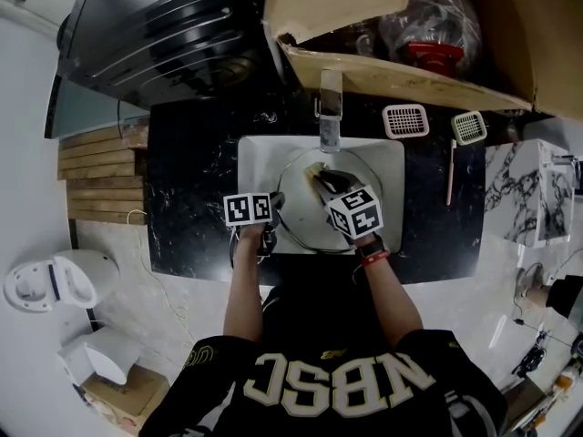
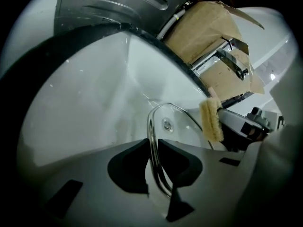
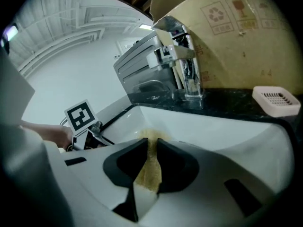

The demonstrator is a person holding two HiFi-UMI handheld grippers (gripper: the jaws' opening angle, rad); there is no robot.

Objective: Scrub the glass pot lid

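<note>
A black marbled desk runs across the room in front of you, with a white sink set into it and a metal faucet at the sink's back edge. An open cardboard box hangs over the far side of the desk, and a dark appliance stands to its left. Two small slotted grilles, one white and one green, lie on the desk to the right of the faucet.

The lid sits in the sink, just in front of the faucet, and fills much of the basin. Your left gripper reaches in from the near left, and the left gripper view shows its jaws closed on the lid's metal rim, which passes straight between the two pads. From there the glass curves away toward the sink wall.

Your right gripper comes in over the lid from the near right. Its jaws are clamped on a yellow sponge, which sticks out past the fingertips toward the white sink wall. In the left gripper view the sponge stands against the lid's far edge.
</note>
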